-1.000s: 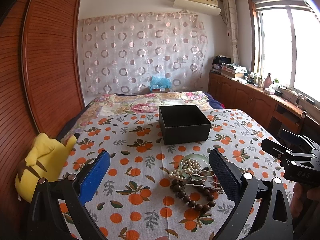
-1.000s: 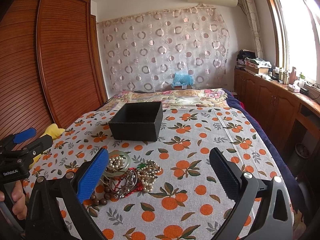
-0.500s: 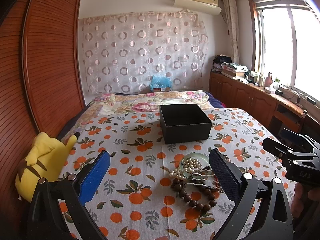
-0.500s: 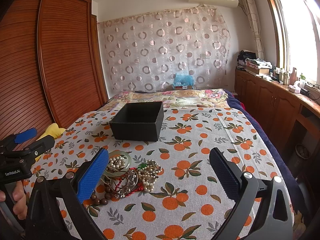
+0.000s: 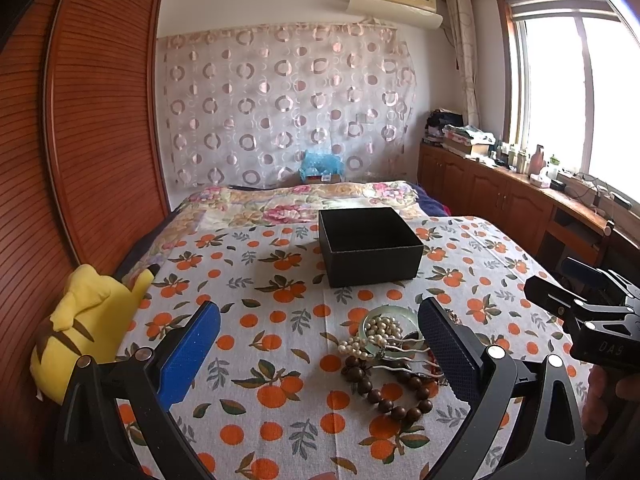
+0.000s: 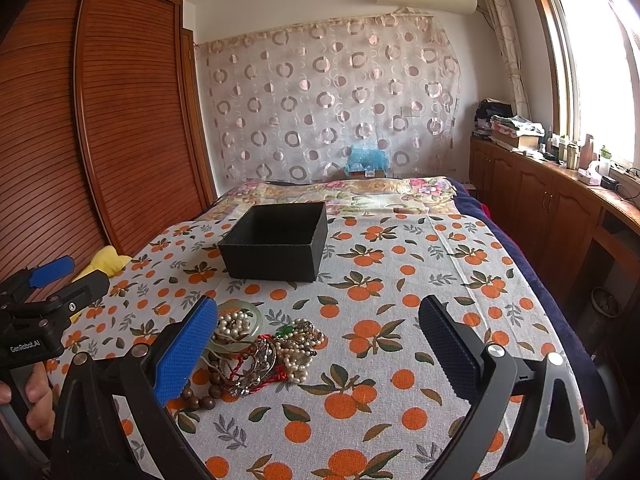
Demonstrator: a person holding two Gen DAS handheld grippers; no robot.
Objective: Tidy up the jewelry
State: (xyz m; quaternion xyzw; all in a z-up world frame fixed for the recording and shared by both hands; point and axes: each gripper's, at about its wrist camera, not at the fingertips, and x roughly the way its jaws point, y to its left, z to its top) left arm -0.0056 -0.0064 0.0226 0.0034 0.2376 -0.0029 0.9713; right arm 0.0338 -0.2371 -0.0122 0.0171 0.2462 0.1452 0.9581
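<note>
A tangled jewelry pile [image 6: 260, 352] lies on the orange-print cloth: pearl strands, a pale green bangle [image 6: 244, 308], dark wooden beads [image 5: 396, 398], silver and red pieces. Beyond it stands an open black box [image 5: 370, 246] [image 6: 276, 240], its inside looking empty. My left gripper [image 5: 320, 354] is open above the cloth, the pile beside its right finger. My right gripper [image 6: 318, 354] is open too, the pile beside its left finger. Each gripper shows at the edge of the other's view, held by a hand.
A yellow plush toy [image 5: 80, 320] sits at the cloth's left edge by the wooden wardrobe [image 5: 60, 140]. A floral quilt [image 5: 304, 200] lies behind the box. Wooden cabinets [image 6: 560, 208] with clutter run along the right under the window.
Both views have shifted very slightly; the pile and box sit a touch nearer. Both grippers stay open and nothing was picked up.
</note>
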